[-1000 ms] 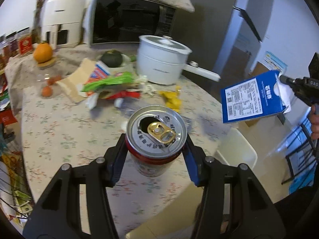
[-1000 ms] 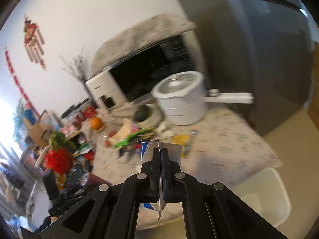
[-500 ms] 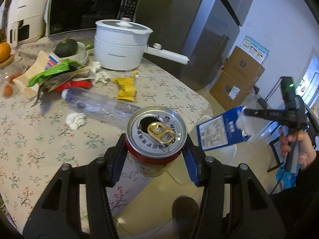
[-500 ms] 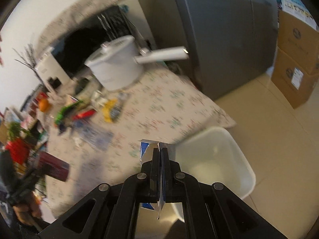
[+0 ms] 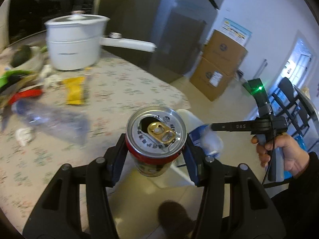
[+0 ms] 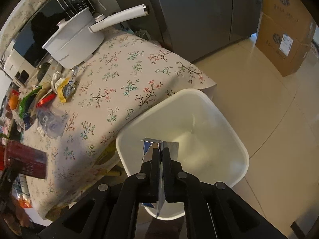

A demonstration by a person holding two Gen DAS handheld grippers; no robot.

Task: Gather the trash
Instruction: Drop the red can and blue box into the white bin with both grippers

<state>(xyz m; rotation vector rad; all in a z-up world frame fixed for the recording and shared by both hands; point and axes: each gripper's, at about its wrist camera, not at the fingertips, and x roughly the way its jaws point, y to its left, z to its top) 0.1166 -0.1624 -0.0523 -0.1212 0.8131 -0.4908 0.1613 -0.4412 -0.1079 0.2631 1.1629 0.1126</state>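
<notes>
Trash run at the desk [image 6: 127,75]: the right tongs [image 6: 161,153] hang point-down over a white bin [image 6: 235,139] on the floor beside the desk's edge, a flattened blue-and-white carton [image 6: 157,145] between their jaws. The jaws are just beginning to part, though the carton is not yet clear of the pads and appears not to have dropped. The left tongs [image 5: 155,149] clamp an opened red can [image 5: 156,131] by its sides, upright, out past the desk's edge and near the bin [image 5: 185,115].

The step in hand reads as the drop: carton first, can to follow. The next move calls for the right jaws to spread wide enough to let the carton fall inside the bin's rim, then for that hand to pull aside so the left can bring the can over the opening and release it.

More litter waits on the desk: a clear plastic bottle [image 6: 49,123], a yellow wrapper [image 5: 75,91], and green and red packets near a white pot [image 6: 75,41]; blur in the left view hides the finer scraps.
</notes>
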